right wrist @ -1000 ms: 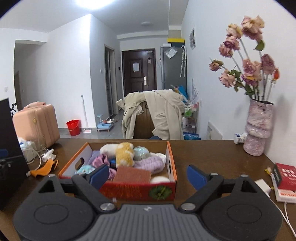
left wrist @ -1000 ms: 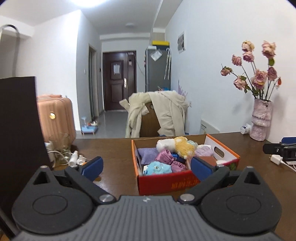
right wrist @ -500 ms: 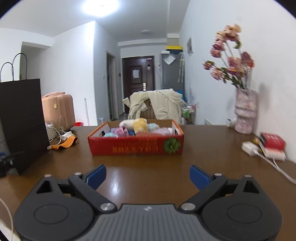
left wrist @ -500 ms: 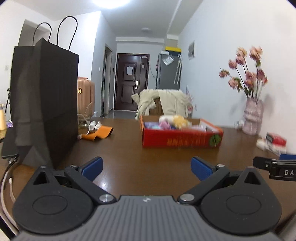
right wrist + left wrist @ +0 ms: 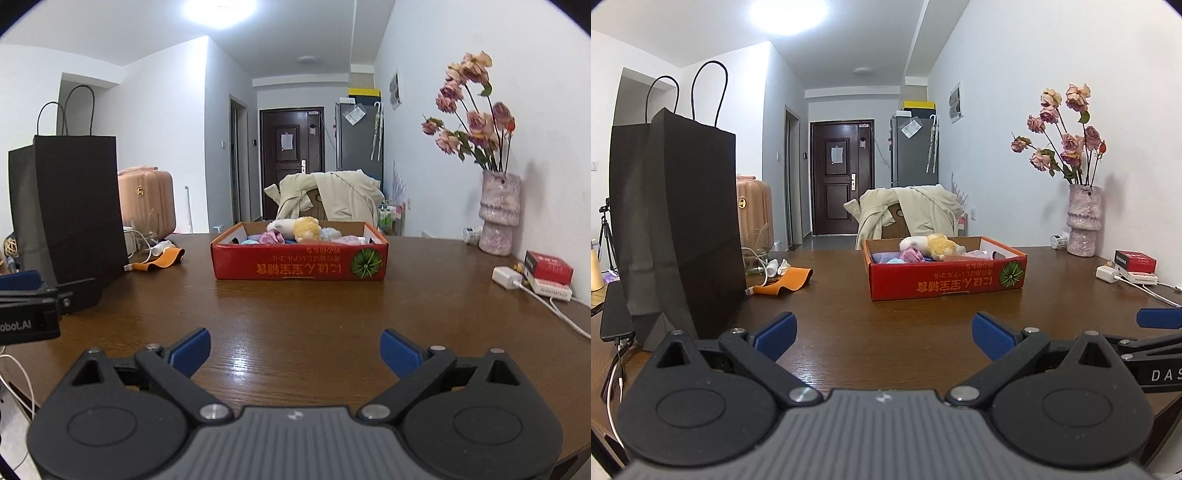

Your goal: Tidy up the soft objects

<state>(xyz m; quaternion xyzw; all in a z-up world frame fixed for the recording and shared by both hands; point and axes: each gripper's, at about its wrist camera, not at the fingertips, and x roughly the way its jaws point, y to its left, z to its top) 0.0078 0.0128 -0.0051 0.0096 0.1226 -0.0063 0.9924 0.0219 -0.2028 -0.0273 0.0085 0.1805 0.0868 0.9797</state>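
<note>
Black bag (image 5: 676,221) stands far left. L tongs (image 5: 884,332) wide, empty; red box (image 5: 299,266) w/ soft toys (image 5: 295,230) sits ahead, well apart, long side across. R tongs (image 5: 295,350) wide, empty, facing box more squarely, so prob. better placed to reach.

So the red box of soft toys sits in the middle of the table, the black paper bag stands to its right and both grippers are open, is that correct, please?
Not quite: the black paper bag stands left of the red box, as the right wrist view shows. The box does sit mid-table, and the left gripper and right gripper are both open.
</note>
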